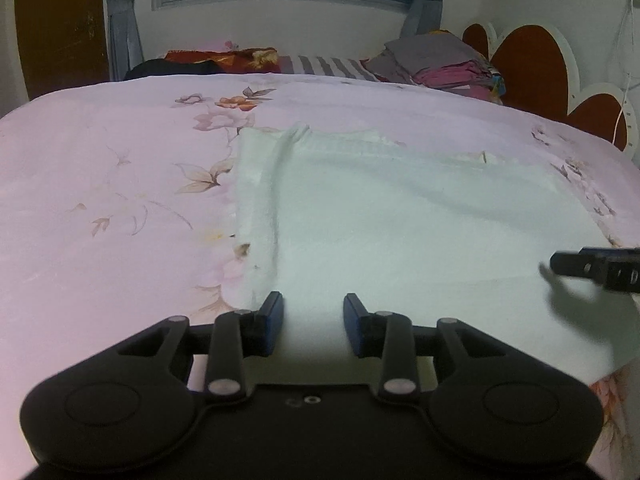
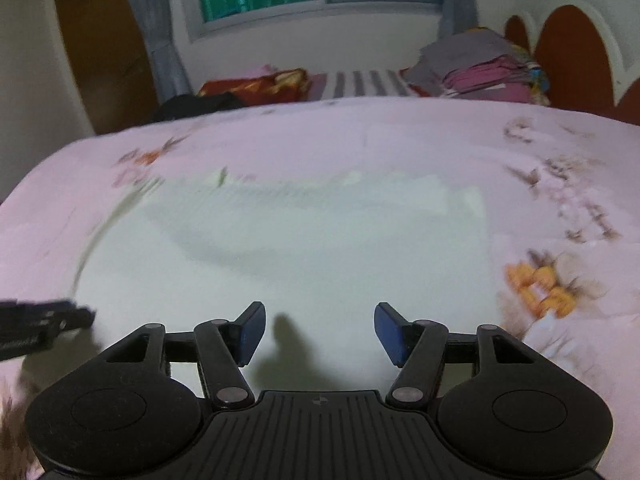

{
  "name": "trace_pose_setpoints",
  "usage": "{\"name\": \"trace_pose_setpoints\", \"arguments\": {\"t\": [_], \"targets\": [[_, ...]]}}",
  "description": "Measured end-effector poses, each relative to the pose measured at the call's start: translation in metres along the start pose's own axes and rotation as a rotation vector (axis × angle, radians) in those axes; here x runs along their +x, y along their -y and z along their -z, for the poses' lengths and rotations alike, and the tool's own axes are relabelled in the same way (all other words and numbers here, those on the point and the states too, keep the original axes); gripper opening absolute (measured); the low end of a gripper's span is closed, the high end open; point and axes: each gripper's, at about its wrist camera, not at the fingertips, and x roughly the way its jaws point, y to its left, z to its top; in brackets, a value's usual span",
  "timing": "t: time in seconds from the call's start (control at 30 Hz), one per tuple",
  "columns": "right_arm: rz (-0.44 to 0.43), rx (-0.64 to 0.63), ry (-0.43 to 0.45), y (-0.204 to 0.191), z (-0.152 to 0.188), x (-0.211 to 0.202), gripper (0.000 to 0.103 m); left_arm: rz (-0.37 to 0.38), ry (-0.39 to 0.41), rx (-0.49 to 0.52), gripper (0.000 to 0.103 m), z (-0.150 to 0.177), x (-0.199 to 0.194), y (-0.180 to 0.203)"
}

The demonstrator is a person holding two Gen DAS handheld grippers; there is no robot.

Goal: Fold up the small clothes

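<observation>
i have both claws empty, left gripper point(image 1: 314, 326) parted narrowly and right gripper point(image 2: 320, 332) wider, above the near edge of the pale garment point(image 1: 400, 220) lying flat on the floral bedspread point(image 1: 100, 200), seemingly folded once with more folds left

Your right wrist view is motion-blurred: the white cloth point(image 2: 304, 248) shows no clear edges, and the bedspread point(image 2: 552, 208) flowers smear. In your left wrist view, the right gripper point(image 1: 560, 266) is cut off at the frame's right edge.
</observation>
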Motion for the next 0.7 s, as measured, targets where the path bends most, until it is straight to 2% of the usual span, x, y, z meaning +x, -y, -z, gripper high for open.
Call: {"name": "trace_pose_setpoints", "arguments": {"t": [0.07, 0.17, 0.33, 0.53, 0.7], "targets": [[-0.009, -0.009, -0.015, -0.009, 0.007, 0.005, 0.061, -0.004, 0.000, -0.001, 0.034, 0.000, 0.000, 0.001], [0.042, -0.061, -0.049, -0.012, 0.018, 0.017, 0.061, -0.009, -0.001, 0.001, 0.034, -0.001, 0.000, 0.002], [0.036, -0.076, -0.040, -0.013, 0.019, 0.016, 0.061, -0.022, -0.015, -0.007, 0.034, -0.003, -0.001, 0.005], [-0.010, -0.068, -0.037, -0.021, 0.024, 0.007, 0.061, -0.042, -0.047, -0.029, 0.033, -0.009, -0.001, 0.006], [0.014, -0.116, -0.046, -0.030, 0.029, 0.011, 0.061, -0.048, -0.079, -0.053, 0.034, -0.012, -0.005, 0.007]]}}
